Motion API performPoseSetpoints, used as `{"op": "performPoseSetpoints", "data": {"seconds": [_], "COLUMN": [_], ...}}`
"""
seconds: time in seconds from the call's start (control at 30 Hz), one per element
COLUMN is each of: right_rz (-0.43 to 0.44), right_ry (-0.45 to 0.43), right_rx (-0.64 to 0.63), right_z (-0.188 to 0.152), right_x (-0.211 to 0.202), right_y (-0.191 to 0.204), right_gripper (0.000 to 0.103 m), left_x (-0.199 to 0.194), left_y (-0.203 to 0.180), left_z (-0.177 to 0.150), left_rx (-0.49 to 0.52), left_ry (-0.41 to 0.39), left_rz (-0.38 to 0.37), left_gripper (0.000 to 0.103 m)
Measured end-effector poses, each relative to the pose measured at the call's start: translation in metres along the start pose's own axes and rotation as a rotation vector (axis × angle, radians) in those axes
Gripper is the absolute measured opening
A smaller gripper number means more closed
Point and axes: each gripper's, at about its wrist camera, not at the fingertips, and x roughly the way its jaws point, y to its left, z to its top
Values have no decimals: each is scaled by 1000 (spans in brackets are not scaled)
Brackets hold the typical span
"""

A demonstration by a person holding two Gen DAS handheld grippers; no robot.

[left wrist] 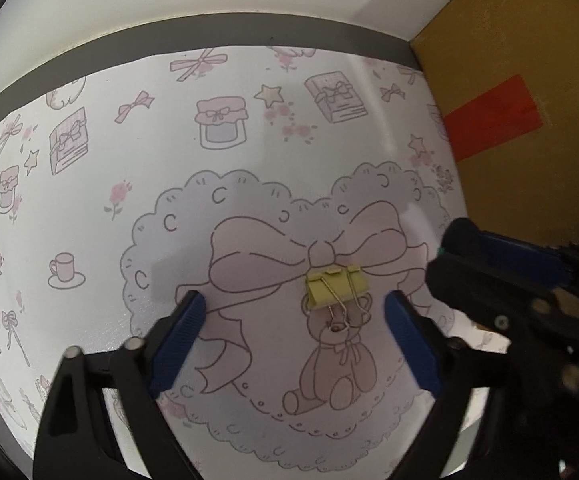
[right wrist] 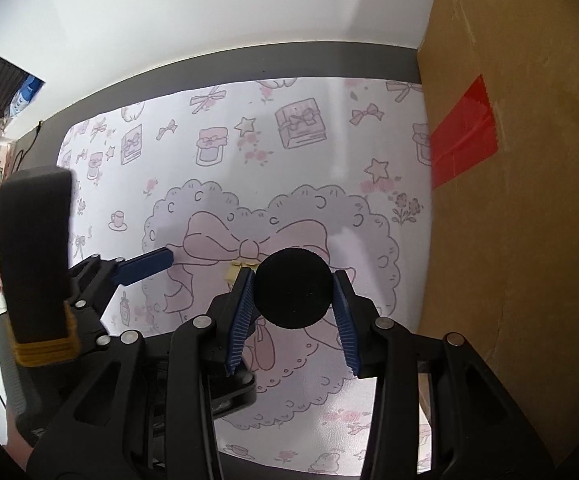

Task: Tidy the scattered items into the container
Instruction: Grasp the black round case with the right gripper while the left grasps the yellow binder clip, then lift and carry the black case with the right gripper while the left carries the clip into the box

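A yellow binder clip (left wrist: 337,290) with its wire handles folded toward me lies on the patterned mat (left wrist: 129,200). My left gripper (left wrist: 295,314) is open just short of the clip, one blue finger on each side of it. In the right wrist view, my right gripper (right wrist: 294,280) is shut on a round black object (right wrist: 292,292), held above the mat. Only a corner of the clip (right wrist: 234,270) peeks out beside the right gripper's left finger. The right gripper (left wrist: 489,268) also shows at the right edge of the left wrist view, close beside the clip.
A tall cardboard box wall (right wrist: 509,220) with a red tape strip (right wrist: 465,136) borders the mat on the right. A dark table edge (left wrist: 209,36) and a white wall run along the back. The left tool's black body (right wrist: 35,260) fills the left of the right wrist view.
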Motion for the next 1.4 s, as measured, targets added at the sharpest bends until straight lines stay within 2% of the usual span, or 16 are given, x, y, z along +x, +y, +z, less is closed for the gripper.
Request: {"op": "performPoseSetpoints", "data": {"seconds": [0.07,0.13,0.23,0.33,0.37,0.43,0.53,0.7,0.87,1.07,1.4], "right_rz": [-1,0,-1,-4,-4,-7,-10,-17,-17,-2,7], "right_ry": [-1,-4,-6,-9,-11,-14,-18,-26,-39,-73,-156], "right_rx": [-3,-3,2,11,15,21,35,57,58,26,-46], "right_z": [-1,-2,-2,-1,-1,-1,-2,-6,-7,-12,-27], "right_x": [0,-1,-2,-3,-4,-3,-2,0,-2,-15,-54], "right_y": [1,1,-1,-4,-4,-4,-4,-4,1,21,57], "right_gripper": [41,41,41,41,41,41,41,41,41,41,41], "left_x": [-2,-5,-7,-10,-11,-16,-24,-34,-48,-83,-136], "left_y": [-2,-2,-1,8,12,20,31,47,57,67,62], "left_z": [0,0,-2,-7,-9,-14,-20,-21,-22,-32,-42], "left_rx": [6,2,-6,-36,-50,-64,-68,-92,-102,-91,-85], "left_ry": [-16,-25,-26,-27,-27,-37,-57,-70,-92,-132,-229], "left_rz": [5,-21,-45,-67,-84,-105,-111,-146,-150,-147,-134], "left_gripper": [53,40,24,18,10,4,1,1,1,1,1]}}
